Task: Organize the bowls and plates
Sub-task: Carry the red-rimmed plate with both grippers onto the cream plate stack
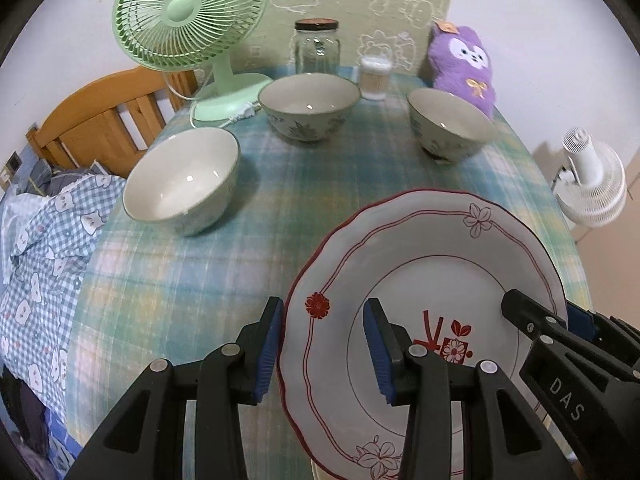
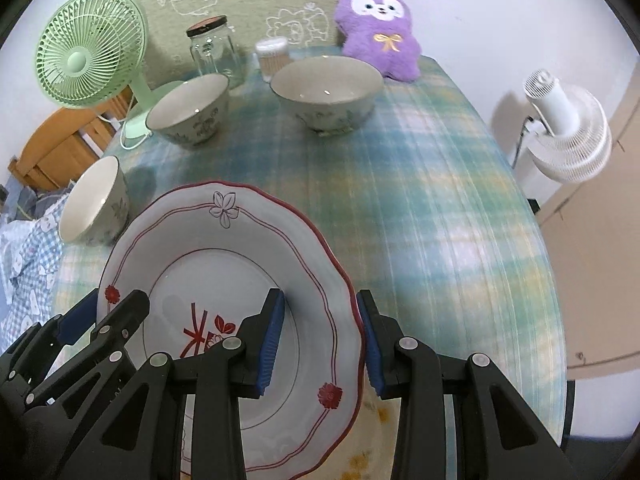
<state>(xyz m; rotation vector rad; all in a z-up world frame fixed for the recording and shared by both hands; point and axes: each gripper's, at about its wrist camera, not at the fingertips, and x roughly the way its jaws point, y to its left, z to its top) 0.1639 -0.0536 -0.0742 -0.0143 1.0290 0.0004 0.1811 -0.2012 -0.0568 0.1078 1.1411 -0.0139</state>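
Note:
A white plate with red rim and flower marks (image 1: 432,264) lies near the table's front, also in the right wrist view (image 2: 224,256). My left gripper (image 1: 324,344) is open, its jaws straddling the plate's left rim. My right gripper (image 2: 320,340) is open, its jaws straddling the plate's right rim; it shows in the left wrist view (image 1: 540,316). Three floral bowls stand on the cloth: left (image 1: 180,180), middle (image 1: 308,100), right (image 1: 448,124). In the right wrist view they are left (image 2: 92,204), middle (image 2: 188,108) and right (image 2: 326,88).
Along the table's back stand a green fan (image 1: 188,16), a glass jar (image 1: 316,46), a cotton swab tub (image 1: 375,76) and a purple plush (image 1: 464,64). A white fan (image 2: 568,128) stands off the right edge. A bed with checked bedding (image 1: 36,248) lies left.

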